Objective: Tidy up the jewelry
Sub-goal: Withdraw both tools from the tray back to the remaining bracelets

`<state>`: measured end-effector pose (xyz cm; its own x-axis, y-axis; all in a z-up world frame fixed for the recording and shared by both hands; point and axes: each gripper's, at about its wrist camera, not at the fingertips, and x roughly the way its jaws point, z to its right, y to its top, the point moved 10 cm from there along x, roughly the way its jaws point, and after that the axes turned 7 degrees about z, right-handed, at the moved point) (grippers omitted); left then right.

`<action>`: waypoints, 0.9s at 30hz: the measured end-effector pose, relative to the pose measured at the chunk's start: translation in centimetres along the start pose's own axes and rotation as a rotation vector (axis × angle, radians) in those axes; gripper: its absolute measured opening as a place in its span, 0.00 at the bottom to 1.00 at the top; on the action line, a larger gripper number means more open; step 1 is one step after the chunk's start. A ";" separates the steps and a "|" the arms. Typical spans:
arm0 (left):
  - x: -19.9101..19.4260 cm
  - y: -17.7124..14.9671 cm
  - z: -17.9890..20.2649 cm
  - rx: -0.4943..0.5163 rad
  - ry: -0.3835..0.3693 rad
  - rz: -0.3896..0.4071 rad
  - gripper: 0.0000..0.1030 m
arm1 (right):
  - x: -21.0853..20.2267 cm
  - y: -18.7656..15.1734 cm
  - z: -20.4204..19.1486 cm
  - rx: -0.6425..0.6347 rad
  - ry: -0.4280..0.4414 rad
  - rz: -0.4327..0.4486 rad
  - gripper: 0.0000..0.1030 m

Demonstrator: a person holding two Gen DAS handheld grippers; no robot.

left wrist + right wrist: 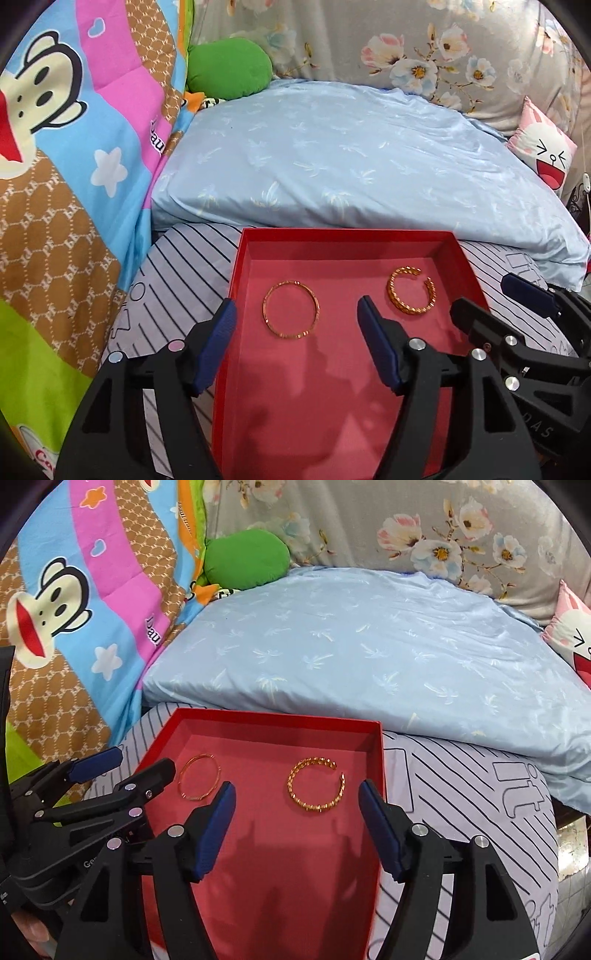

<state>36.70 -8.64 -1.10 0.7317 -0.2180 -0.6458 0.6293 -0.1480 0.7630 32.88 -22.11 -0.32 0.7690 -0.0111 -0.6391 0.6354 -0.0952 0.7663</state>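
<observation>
Left wrist view: two gold bangles (pixel 290 309) in one red box (pixel 347 236); both claws (pixel 295 314) wide open, empty.

Left gripper (pixel 295 314): black plastic frame, two curved arms with triangular cut-outs, navy ribbed pads (pixel 216 345) on the fingers. Round silver screw heads at the pivots. Right gripper (pixel 297 794): same build, black with navy pads (pixel 380 830), silver screws. Seen from the side, each body carries white lettering, only partly legible. Bit of bare skin (pixel 35 932), a fingertip with nail, at lower left of right view
</observation>
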 end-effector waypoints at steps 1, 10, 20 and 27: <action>-0.6 -0.1 0.1 0.004 0.000 0.003 0.62 | -0.8 -0.3 -0.1 -0.005 -0.004 0.005 0.65; -7.2 -3.4 0.9 0.048 0.015 0.021 0.69 | -7.9 -4.8 -0.5 -0.016 -0.006 0.030 0.66; -11.2 -12.3 -0.8 0.005 0.041 -0.067 0.69 | -12.7 -13.8 -0.2 0.008 -0.023 -0.036 0.66; -13.6 -18.5 -2.5 -0.066 0.062 -0.108 0.69 | -14.0 -19.1 -0.3 0.054 -0.013 -0.103 0.66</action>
<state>15.77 -0.52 -6.52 0.6722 -0.1443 -0.7262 0.7196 -0.1037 0.6866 10.04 -19.85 -5.97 0.6989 -0.0113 -0.7151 0.7058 -0.1503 0.6923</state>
